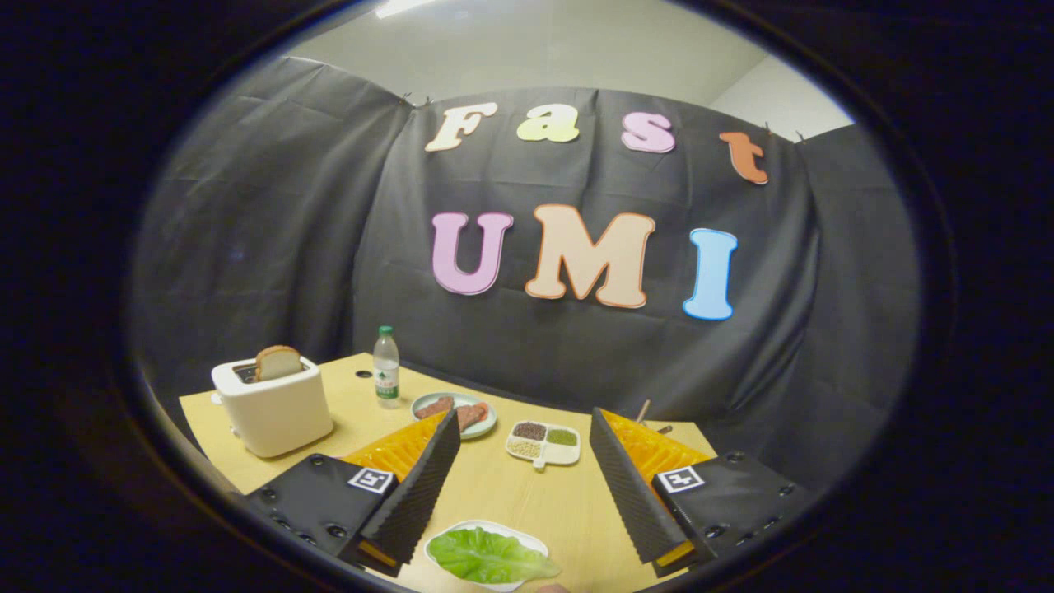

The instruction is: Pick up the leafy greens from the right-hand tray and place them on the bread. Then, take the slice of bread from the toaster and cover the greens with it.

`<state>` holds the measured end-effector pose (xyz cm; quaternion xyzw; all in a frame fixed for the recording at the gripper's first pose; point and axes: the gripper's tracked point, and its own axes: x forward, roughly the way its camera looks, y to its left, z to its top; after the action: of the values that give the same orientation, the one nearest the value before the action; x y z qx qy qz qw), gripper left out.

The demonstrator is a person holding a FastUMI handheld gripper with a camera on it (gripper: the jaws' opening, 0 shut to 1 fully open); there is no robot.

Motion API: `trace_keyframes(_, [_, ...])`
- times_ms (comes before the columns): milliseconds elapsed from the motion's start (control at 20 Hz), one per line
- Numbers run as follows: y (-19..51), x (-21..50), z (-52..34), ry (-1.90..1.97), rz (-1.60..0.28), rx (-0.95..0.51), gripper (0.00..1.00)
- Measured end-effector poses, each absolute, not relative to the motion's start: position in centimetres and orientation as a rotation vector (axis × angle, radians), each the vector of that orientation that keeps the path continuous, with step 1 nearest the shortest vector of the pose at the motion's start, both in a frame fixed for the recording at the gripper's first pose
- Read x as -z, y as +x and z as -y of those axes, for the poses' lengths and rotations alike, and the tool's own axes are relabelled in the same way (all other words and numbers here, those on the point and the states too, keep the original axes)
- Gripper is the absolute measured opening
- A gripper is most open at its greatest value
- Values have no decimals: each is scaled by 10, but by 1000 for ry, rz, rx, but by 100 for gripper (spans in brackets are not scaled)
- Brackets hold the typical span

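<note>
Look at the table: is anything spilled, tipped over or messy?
Nothing stands out. The toaster stands upright with a bread slice poking out of its slot, and the water bottle is upright too. The leafy green lies on its white tray, between the fingers of the open claw, which touches nothing.

One fisheye camera rides the gripper [524,424], fingers spread wide, raised above the worktop [510,494] — facing forward toward the booth's back wall.

The left finger [428,478] covers the near edge of the plate [486,412]; what lies on it is too small to tell. The divided dish [543,455] holds indistinct grains.
</note>
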<state>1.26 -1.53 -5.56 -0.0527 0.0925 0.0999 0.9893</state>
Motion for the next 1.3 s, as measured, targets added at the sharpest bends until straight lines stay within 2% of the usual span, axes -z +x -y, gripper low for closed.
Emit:
trace_keyframes(600, [5, 159, 11, -185, -487, -383, 100])
trace_keyframes(1300, [-9, 270, 3, -248, -783, -450, 100])
